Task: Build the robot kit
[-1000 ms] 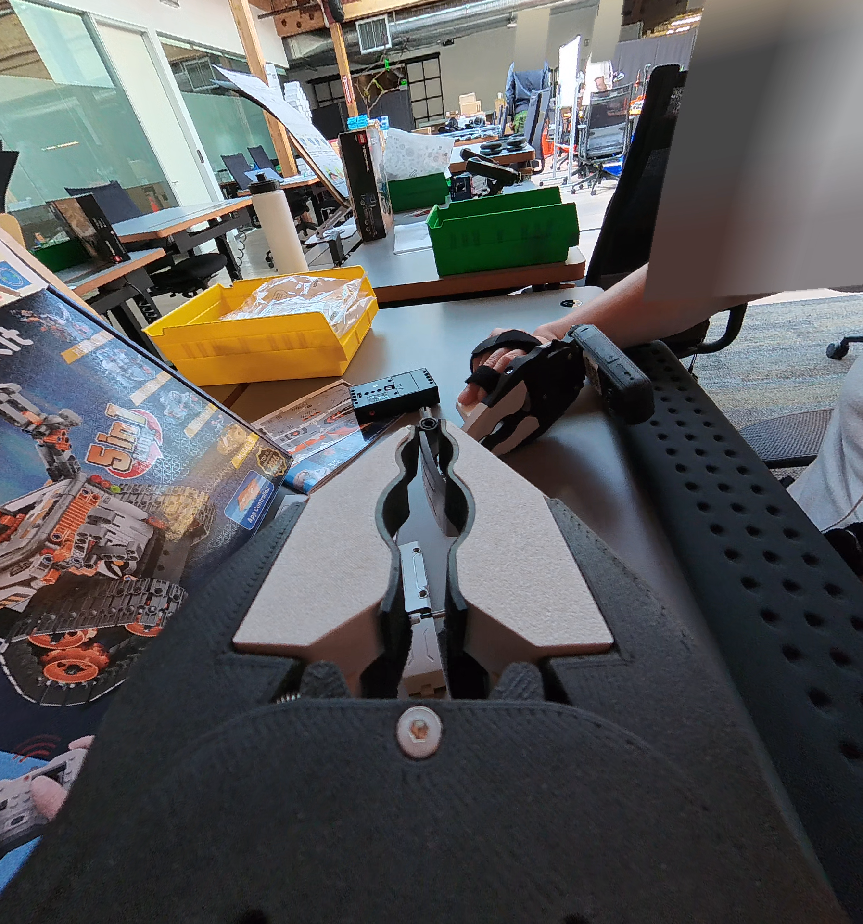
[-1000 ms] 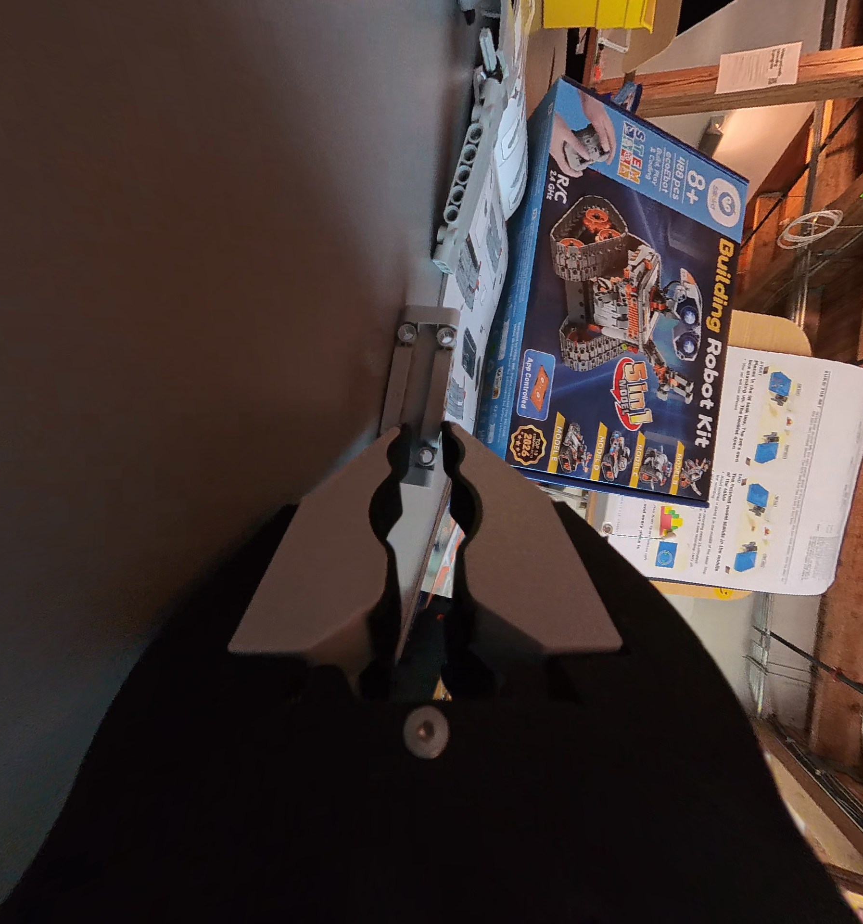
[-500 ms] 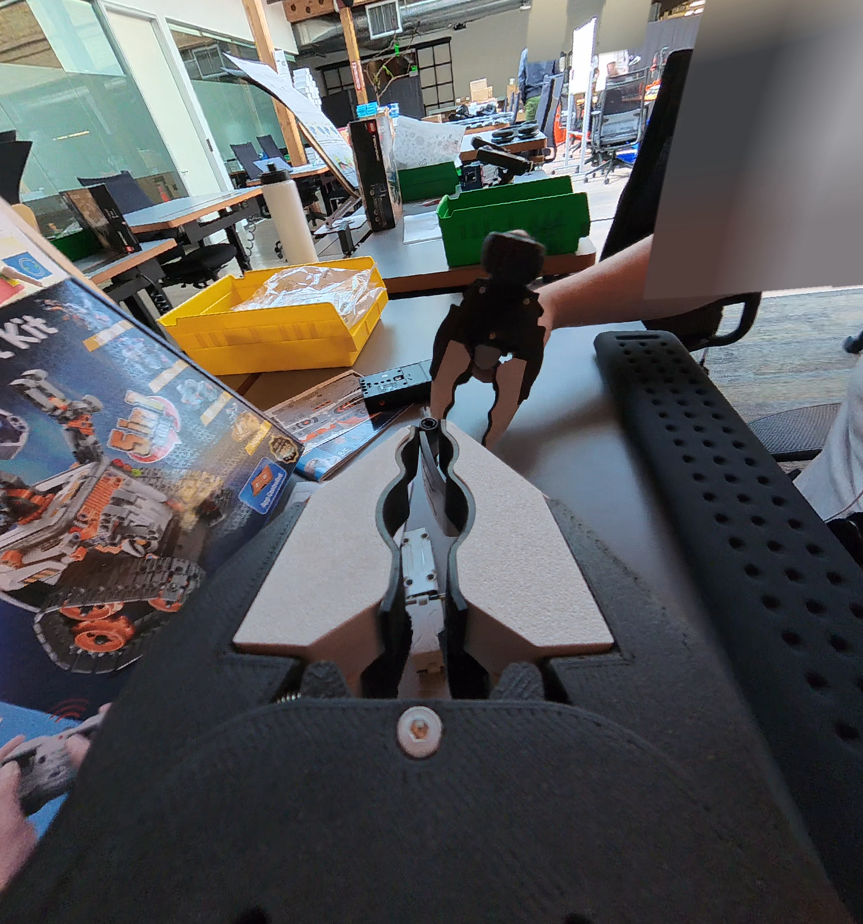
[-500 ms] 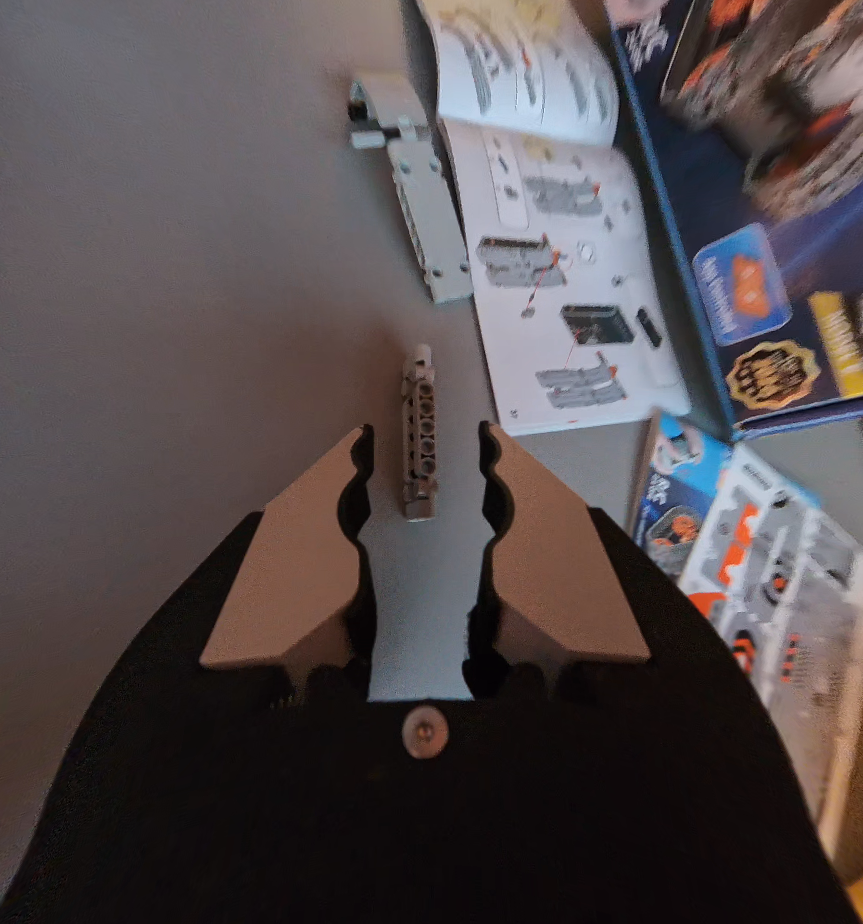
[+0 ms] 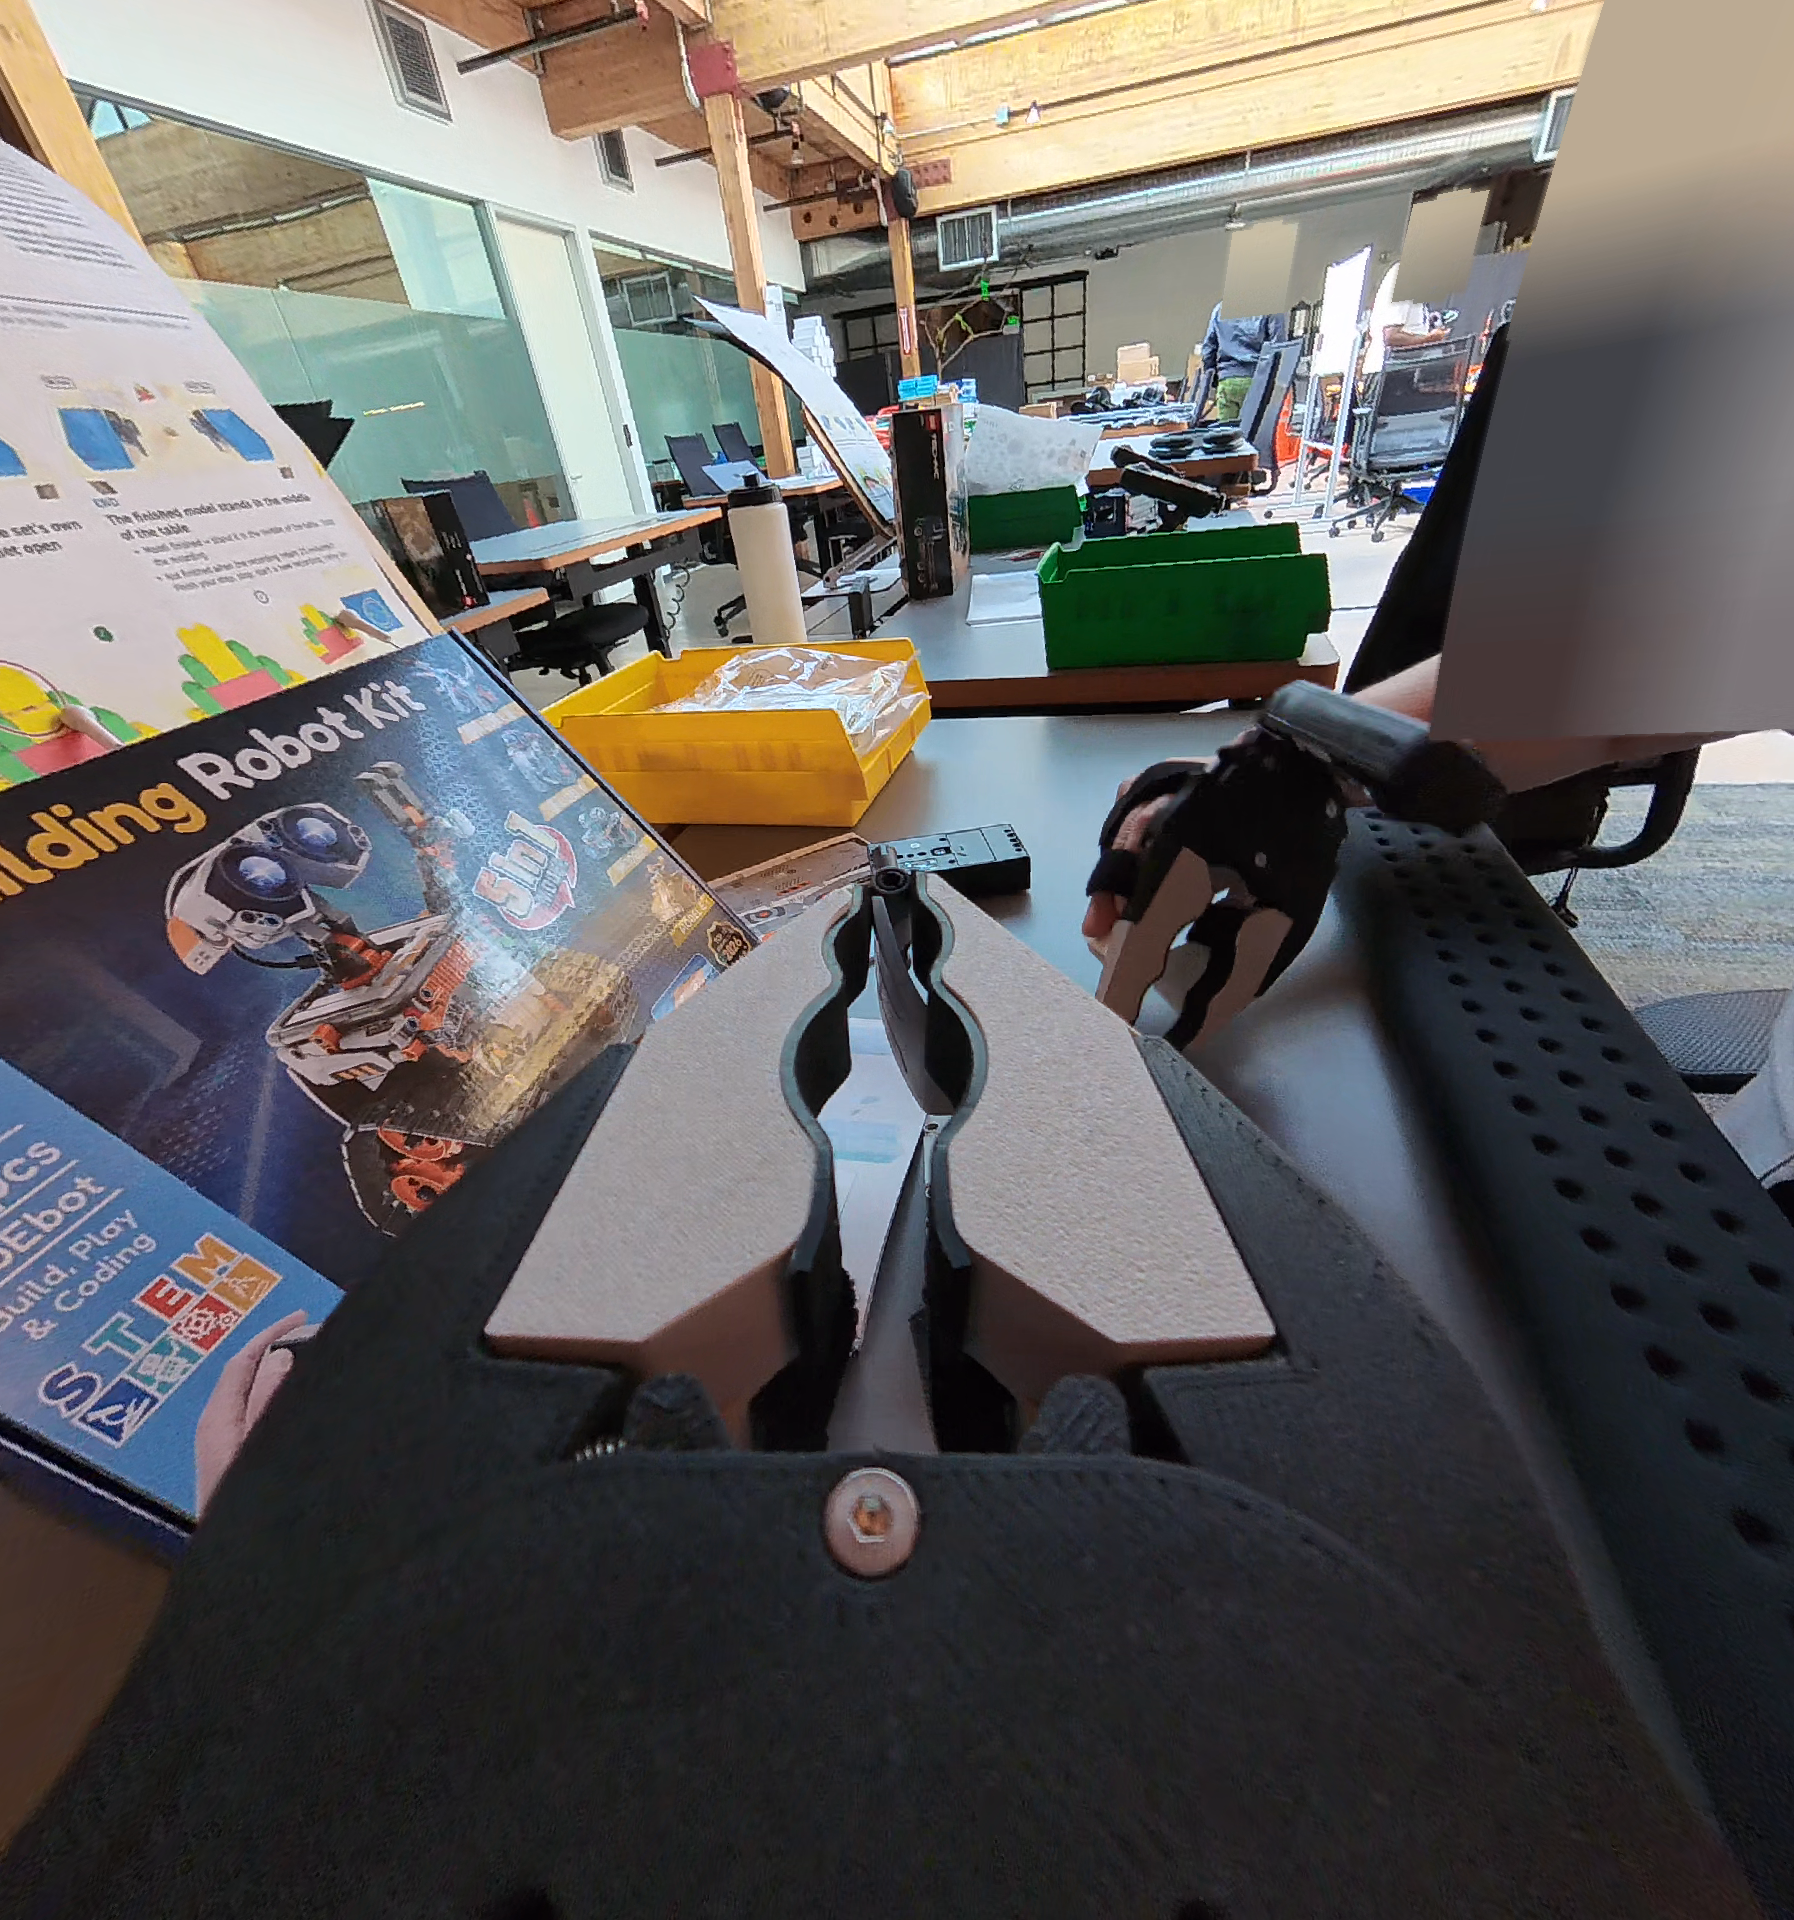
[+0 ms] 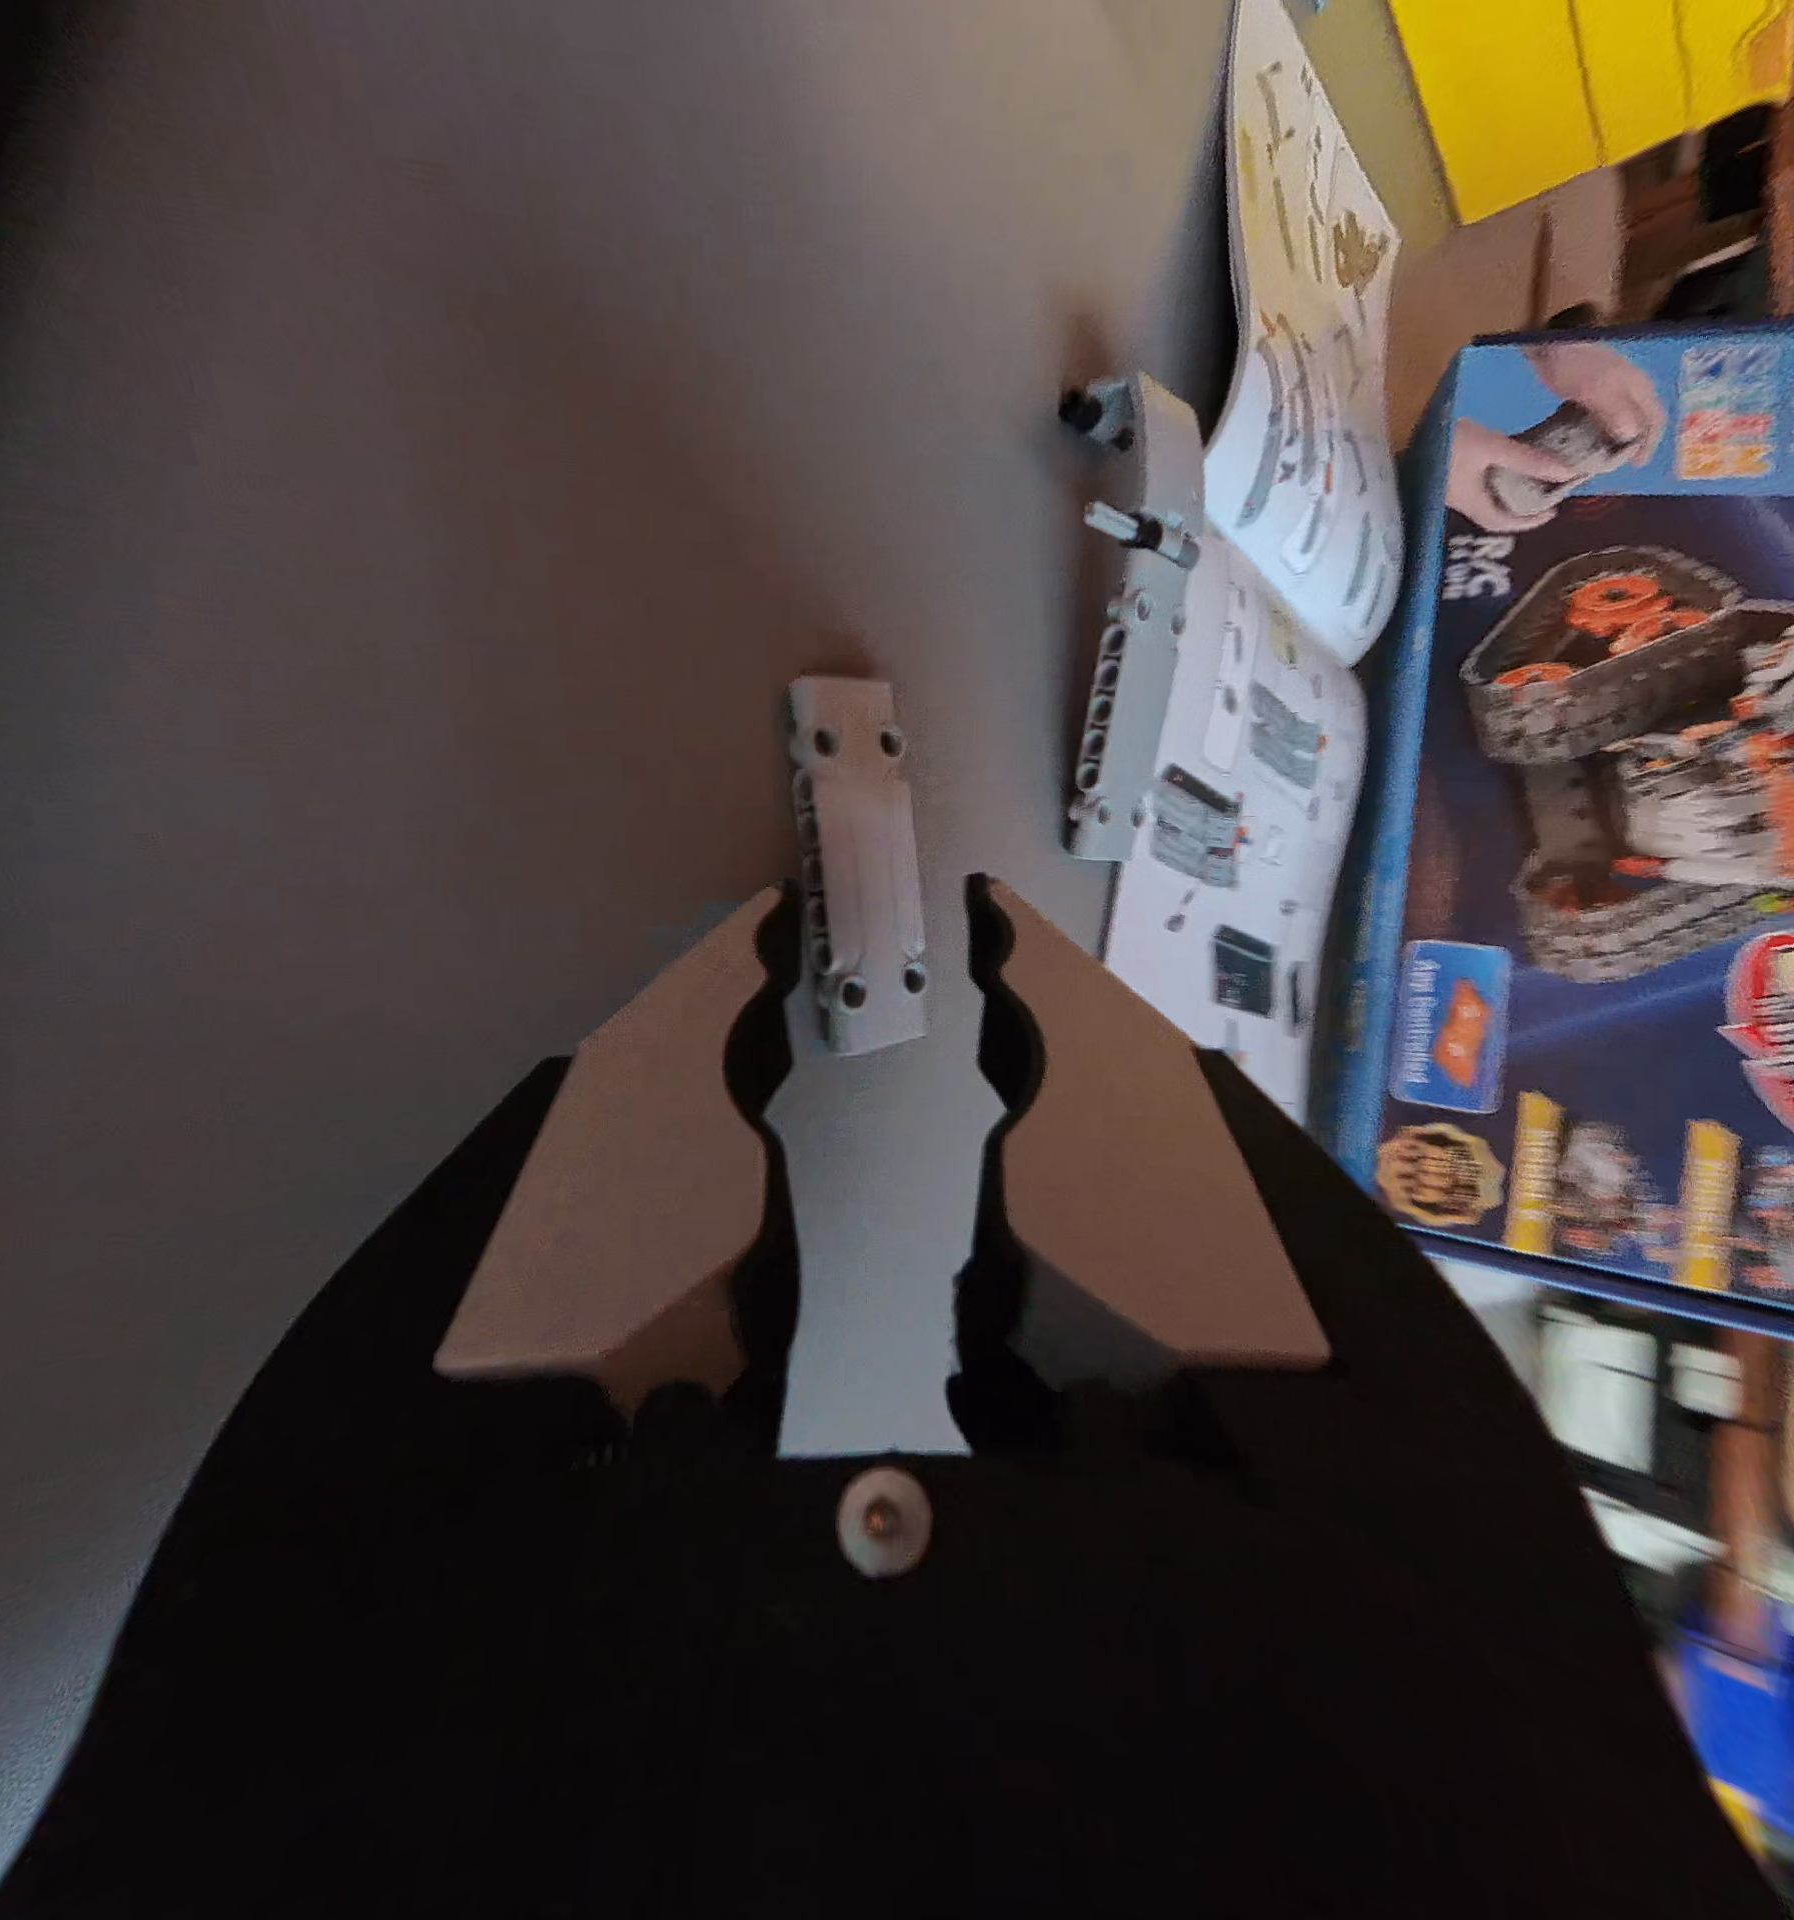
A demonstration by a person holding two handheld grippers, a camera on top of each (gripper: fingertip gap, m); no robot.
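My left gripper [image 5: 888, 902] is shut on a thin dark grey part [image 5: 908, 997] whose round end sticks out past the fingertips; it is held above the table. My right gripper [image 6: 877, 894] is open. A short light grey beam piece [image 6: 857, 862] with holes and pins lies on the grey table [image 6: 457, 623], its near end between the two fingertips. The right gripper also shows in the left wrist view [image 5: 1199, 935], open and low over the table, held by a gloved hand.
A blue robot kit box [image 5: 301, 935] [image 6: 1620, 779] leans at the left. An open instruction booklet [image 6: 1288, 623] and a longer grey assembly [image 6: 1132, 665] lie beside it. A yellow bin [image 5: 747, 727], a black module [image 5: 960, 857] and a black perforated chair back [image 5: 1599, 1143] are near. There is about 25 centimeters between the tips of the two grippers.
The right gripper was shut on the grey beam a second ago, then opened and left it on the table; its view has since turned. The left gripper tilted upward, still shut on its part.
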